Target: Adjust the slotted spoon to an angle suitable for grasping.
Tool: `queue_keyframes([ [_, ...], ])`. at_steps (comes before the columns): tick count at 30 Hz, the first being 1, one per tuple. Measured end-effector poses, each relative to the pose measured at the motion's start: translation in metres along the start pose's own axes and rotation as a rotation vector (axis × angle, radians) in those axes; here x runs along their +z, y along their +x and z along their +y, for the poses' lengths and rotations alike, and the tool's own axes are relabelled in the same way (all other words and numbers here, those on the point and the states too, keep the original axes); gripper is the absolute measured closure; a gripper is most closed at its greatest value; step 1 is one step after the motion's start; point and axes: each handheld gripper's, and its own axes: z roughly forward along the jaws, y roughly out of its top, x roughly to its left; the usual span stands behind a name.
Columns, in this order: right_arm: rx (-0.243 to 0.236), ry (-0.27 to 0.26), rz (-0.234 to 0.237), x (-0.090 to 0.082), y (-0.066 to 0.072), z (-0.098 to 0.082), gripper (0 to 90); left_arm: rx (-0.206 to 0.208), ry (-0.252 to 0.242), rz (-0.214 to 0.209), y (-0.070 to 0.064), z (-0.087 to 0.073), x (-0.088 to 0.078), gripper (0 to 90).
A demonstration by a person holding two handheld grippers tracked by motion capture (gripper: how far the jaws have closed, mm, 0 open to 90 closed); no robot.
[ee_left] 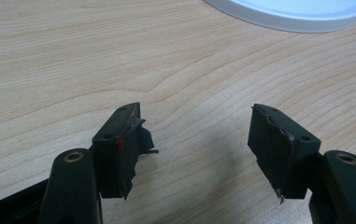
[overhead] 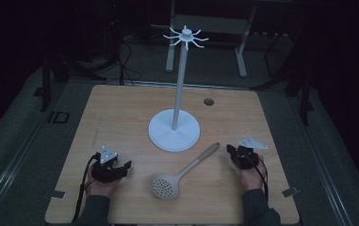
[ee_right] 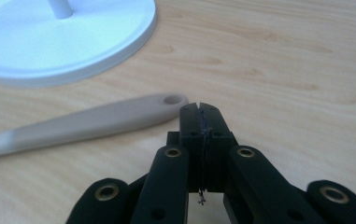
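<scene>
The slotted spoon [overhead: 183, 173] lies between both tongs, handle just beside the right tongs [ee_right: 199, 108].

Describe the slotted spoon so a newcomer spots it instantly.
Start at the white hook stand in the middle of the wooden table. Just in front of its round base lies the slotted spoon, between the two grippers. It is beige, with a perforated round head.

Between us on the table [overhead: 120, 113] lies the slotted spoon [overhead: 179, 175]; behind it the hook stand [overhead: 174, 129] blocks the middle, with bare wood either side
</scene>
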Motion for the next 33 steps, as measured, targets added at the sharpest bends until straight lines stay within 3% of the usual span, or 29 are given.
queue_keyframes([
  [8,-0.001,0.045,0.02,0.03,-0.001,0.028,89.6,0.003,0.0,-0.002,-0.001,0.0,0.0,35.6],
  [15,-0.016,0.099,0.037,0.051,0.005,0.03,89.6,0.006,0.001,-0.002,-0.001,0.0,0.0,35.5],
  [20,0.003,0.1,0.04,0.054,0.005,0.028,89.7,0.002,-0.002,-0.004,0.0,0.0,-0.001,35.5],
  [33,-0.006,0.118,0.032,0.058,0.003,0.03,89.7,0.002,-0.003,-0.003,0.0,0.0,-0.001,35.5],
])
